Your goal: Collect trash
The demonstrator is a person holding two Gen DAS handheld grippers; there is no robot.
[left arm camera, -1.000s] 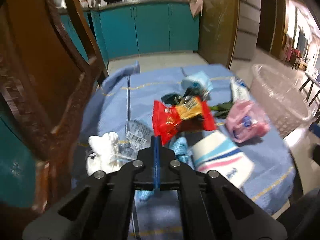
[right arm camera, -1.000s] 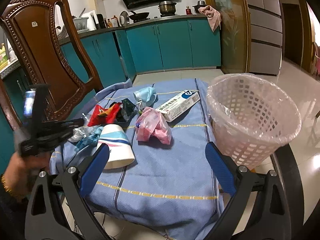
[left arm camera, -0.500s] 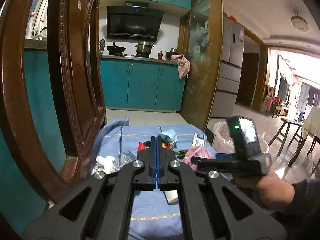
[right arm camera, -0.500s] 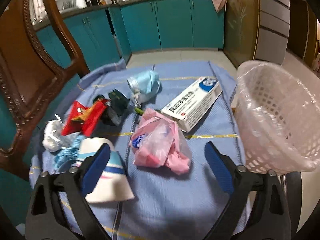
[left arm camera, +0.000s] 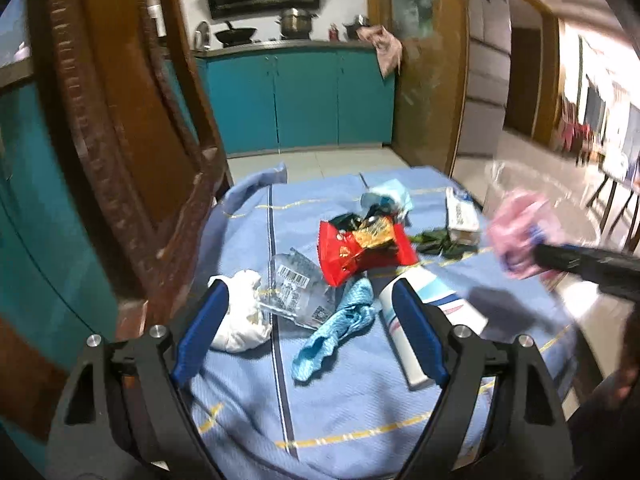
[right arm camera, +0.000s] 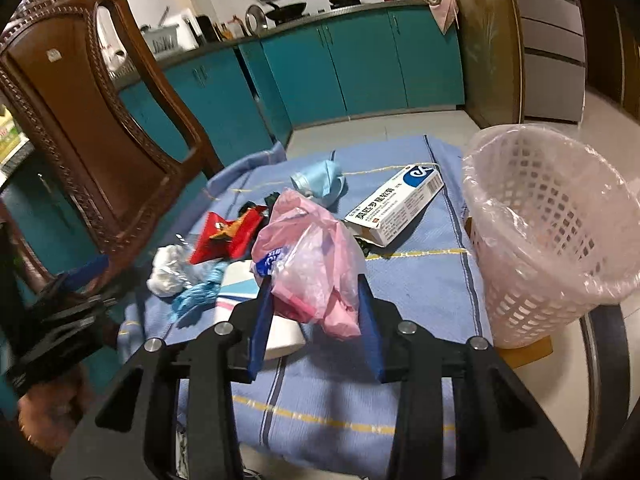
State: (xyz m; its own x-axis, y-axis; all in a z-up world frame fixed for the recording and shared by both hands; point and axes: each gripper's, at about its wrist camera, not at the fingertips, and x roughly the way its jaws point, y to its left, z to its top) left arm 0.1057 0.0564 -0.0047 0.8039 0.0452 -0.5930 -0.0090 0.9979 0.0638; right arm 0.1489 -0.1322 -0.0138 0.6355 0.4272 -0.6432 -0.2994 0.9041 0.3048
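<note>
A cloth (right arm camera: 400, 360) covers the desk. The basket (right arm camera: 560, 280) stands at the cloth's right edge. Left of it lies a box (right arm camera: 394, 204), with a face mask (right arm camera: 320, 178) further left and behind. The bag (right arm camera: 316, 264) hangs above the cloth between the right gripper's (right arm camera: 316, 320) jaws. The wrapper (left arm camera: 360, 248) lies mid-cloth; before it lie a rag (left arm camera: 340, 328) and a cup (left arm camera: 424, 320), the cup on the right. A tissue (left arm camera: 244, 316) sits leftmost, beside the chair (left arm camera: 132, 140).

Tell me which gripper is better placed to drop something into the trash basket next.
The right gripper: it is shut on the pink plastic bag, lifted off the cloth, with the basket just to its right. The left gripper is open, holding nothing.
</note>
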